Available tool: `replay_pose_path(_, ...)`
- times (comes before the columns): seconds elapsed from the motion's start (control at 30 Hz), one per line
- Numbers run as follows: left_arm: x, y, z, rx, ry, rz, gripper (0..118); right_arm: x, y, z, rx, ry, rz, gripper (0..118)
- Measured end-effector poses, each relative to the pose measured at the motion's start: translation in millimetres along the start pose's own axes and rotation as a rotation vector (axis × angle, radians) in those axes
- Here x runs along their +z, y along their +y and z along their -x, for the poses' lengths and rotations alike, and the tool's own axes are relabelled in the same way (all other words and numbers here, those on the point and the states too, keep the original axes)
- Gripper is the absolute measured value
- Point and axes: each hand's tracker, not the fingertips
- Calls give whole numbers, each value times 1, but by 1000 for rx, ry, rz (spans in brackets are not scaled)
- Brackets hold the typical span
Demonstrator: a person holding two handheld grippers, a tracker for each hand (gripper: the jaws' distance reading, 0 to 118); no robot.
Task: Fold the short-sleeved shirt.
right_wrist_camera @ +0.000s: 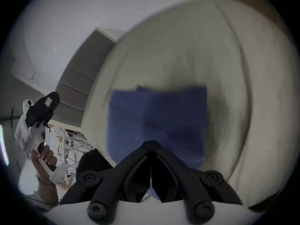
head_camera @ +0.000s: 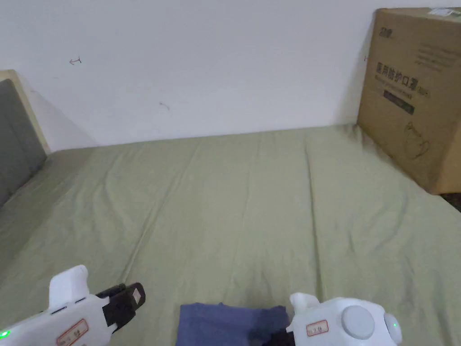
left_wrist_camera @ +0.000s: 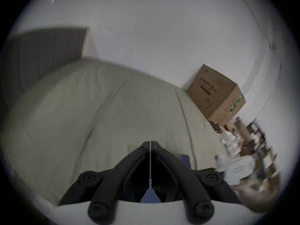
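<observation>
Head view: white hand-held left gripper point(head_camera: 133, 298) with black jaws sits low left, jaws drawn together, nothing between them. White right gripper point(head_camera: 281, 338) sits low right, its jaw end cut off by the frame edge, so can't tell its state from this view. Folded dark blue fabric shirt point(head_camera: 229, 324) lies flat on the pale green bed sheet point(head_camera: 234, 202), between the two grippers, touching or just under the right one's front. Brown cardboard box point(head_camera: 416, 94) stands well beyond the right gripper, against the white wall point(head_camera: 202, 58). Grey padded headboard point(head_camera: 13, 135) is far off past the left gripper.

Left gripper view: own black jaws point(left_wrist_camera: 150, 145) closed to a thin slit, gripping nothing. Sliver of blue shirt point(left_wrist_camera: 184, 159) just right of and behind the jaws. Sheet point(left_wrist_camera: 81, 106) ahead, box point(left_wrist_camera: 214, 93) far ahead to the right. Blurred clutter at the right edge.

Right gripper view: own jaws point(right_wrist_camera: 150, 145) pressed together, tips over the near edge of the shirt point(right_wrist_camera: 155, 114); whether they pinch fabric is unclear. Shirt is a neat rectangle directly ahead on the sheet point(right_wrist_camera: 178, 50). Left gripper point(right_wrist_camera: 51, 99) is off to the left, raised clear of the bed, held by a hand point(right_wrist_camera: 46, 157).
</observation>
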Motion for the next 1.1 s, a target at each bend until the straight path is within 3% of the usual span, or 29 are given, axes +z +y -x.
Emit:
replay_pose_path(0.07,-9,-4,27,72,-65,74,1,-12,-8,-22,-34,-6,24,0)
replay_pose_path(0.17,-32,-13,58,135,-188,199,4,-4,-7,-46,-170,154,-20,0)
replay_pose_path(0.2,-40,-17,65,156,-224,237,16,-2,-9,-51,-197,150,-10,0)
replay_pose_path(0.23,-49,-21,72,182,-252,255,37,-2,-9,-56,-203,154,-5,0)
replay_pose_path(0.27,-56,-24,76,192,-275,271,72,-1,-9,-60,-194,153,-5,0)
replay_pose_path(0.3,-65,-29,78,196,-303,292,116,-1,-10,-63,-192,156,-5,0)
replay_pose_path(0.33,-76,-32,78,162,-322,322,117,-1,-12,-64,-193,165,-5,0)
replay_pose_path(0.47,-112,-40,79,145,-421,395,118,0,-17,-67,-235,211,-11,0)
replay_pose_path(0.63,-175,-78,76,295,-606,577,118,0,-18,-72,-276,243,-11,0)
replay_pose_path(0.7,-181,-84,64,240,-681,556,118,0,-19,-72,-286,251,-7,0)
replay_pose_path(0.83,-181,-89,57,207,-635,524,117,-3,-19,-74,-299,258,-12,0)
replay_pose_path(0.87,-178,-89,56,172,-605,519,112,-4,-19,-76,-301,261,-15,0)
replay_pose_path(0.9,-172,-88,55,103,-535,507,89,-4,-20,-77,-304,266,-19,0)
replay_pose_path(0.93,-166,-86,55,8,-437,487,53,-4,-21,-78,-312,271,-22,0)
replay_pose_path(0.97,-163,-86,58,-88,-308,467,37,-5,-21,-79,-327,285,-26,0)
replay_pose_path(1.0,-165,-89,66,-11,-375,490,36,-6,-22,-79,-361,329,-33,0)
replay_pose_path(1.03,-165,-88,65,115,-437,491,36,-5,-22,-78,-357,296,-35,0)
replay_pose_path(1.1,-166,-88,58,69,-394,483,34,-3,-22,-71,-340,273,-41,0)
